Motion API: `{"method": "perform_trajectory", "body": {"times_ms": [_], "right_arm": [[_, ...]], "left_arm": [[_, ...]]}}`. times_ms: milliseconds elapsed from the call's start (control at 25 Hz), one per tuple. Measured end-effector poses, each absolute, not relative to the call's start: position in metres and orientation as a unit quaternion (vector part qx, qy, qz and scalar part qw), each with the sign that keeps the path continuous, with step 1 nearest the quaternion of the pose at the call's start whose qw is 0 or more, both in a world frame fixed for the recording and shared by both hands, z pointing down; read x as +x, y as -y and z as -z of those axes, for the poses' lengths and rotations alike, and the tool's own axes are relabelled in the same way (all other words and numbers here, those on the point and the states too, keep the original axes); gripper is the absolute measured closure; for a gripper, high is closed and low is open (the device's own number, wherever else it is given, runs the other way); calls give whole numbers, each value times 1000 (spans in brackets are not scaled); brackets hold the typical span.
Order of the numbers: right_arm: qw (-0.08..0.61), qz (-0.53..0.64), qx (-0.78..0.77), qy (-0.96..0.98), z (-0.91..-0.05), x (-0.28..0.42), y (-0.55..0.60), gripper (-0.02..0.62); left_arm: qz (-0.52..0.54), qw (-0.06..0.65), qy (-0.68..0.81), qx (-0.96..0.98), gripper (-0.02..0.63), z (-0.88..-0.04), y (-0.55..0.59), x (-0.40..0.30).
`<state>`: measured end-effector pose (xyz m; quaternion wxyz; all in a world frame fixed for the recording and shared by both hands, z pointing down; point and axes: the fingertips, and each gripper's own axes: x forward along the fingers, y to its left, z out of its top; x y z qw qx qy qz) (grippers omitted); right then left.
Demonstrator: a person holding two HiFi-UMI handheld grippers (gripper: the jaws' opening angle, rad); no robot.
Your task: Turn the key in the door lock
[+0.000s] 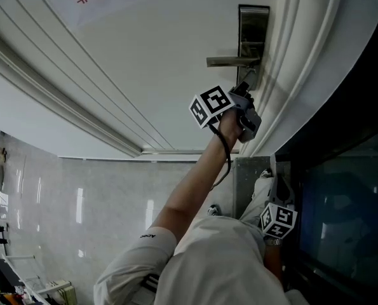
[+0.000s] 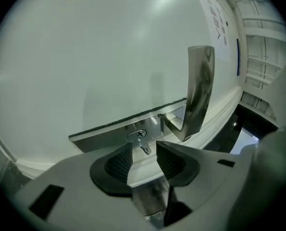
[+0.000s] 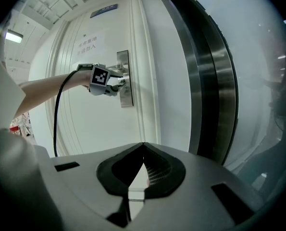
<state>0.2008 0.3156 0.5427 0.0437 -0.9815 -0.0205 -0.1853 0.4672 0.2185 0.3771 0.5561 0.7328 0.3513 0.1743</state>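
**Two jaws parted, two closed**

Left gripper [image 2: 143, 151] stood with its jaws apart, the key [image 2: 143, 144] showing in the gap, seated in the lock plate [image 2: 111, 133]. The door handle [image 2: 199, 90] rose at 2 o'clock from the key. Right gripper [image 3: 142, 159], jaws together on nothing, hung well apart from the door [image 3: 102, 124].

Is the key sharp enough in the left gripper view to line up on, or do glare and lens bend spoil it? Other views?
Left gripper view: the key reads sharp, no glare on it; the handle mirrors its surroundings; fisheye bulges the door. Head view: even light, but the left tool hides the key. Right gripper view: strong fisheye bend, the lock plate small and far.
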Motion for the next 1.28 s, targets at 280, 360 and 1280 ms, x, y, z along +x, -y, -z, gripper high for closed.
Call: {"method": "perform_trajectory", "body": {"times_ms": [280,360,1280], "right_arm": [[43,187,-981,22,-543,212,-326,592],[43,188,-981,21,-544,215,-328,592],[47,181,-982,22,-541,206,-323,592]], "left_arm": [[-155,531,-337,762,554,-372,-220,476],[-147,483,-334,796,554,-370,-222,475],[-79,-86,-277,954,555,-366,-240,469]]}}
